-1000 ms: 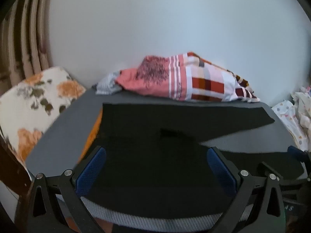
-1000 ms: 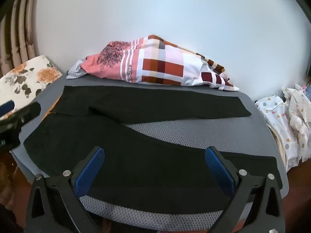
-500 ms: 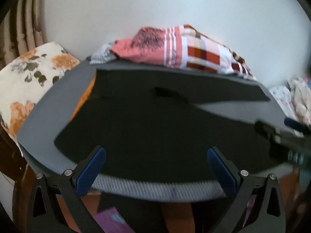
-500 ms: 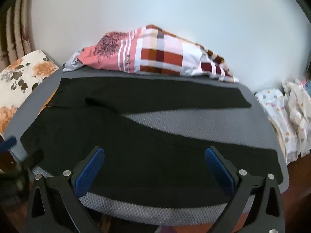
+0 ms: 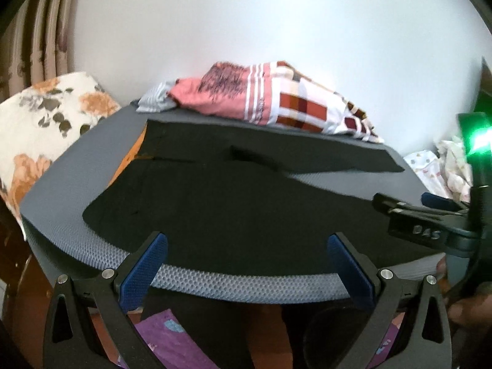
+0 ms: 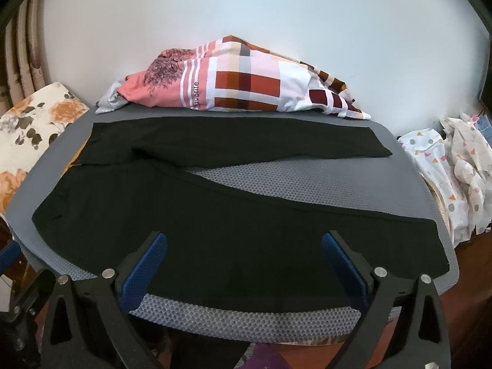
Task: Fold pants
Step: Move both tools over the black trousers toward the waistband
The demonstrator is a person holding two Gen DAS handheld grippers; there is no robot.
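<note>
While both claws gape empty, black pants [image 6: 215, 215] flat, legs splayed, hem at mat [image 6: 307, 178] edge.

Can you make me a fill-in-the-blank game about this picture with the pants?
1. The pants lying flat on the grey mat are colored ____.
2. The two pant legs are spread ____, with bare mat showing between them.
3. The checked pillow lies ____ the pants, by the wall.
4. Both the left tool and right tool are ____, holding nothing.

Missing words: black; apart; behind; open
</note>
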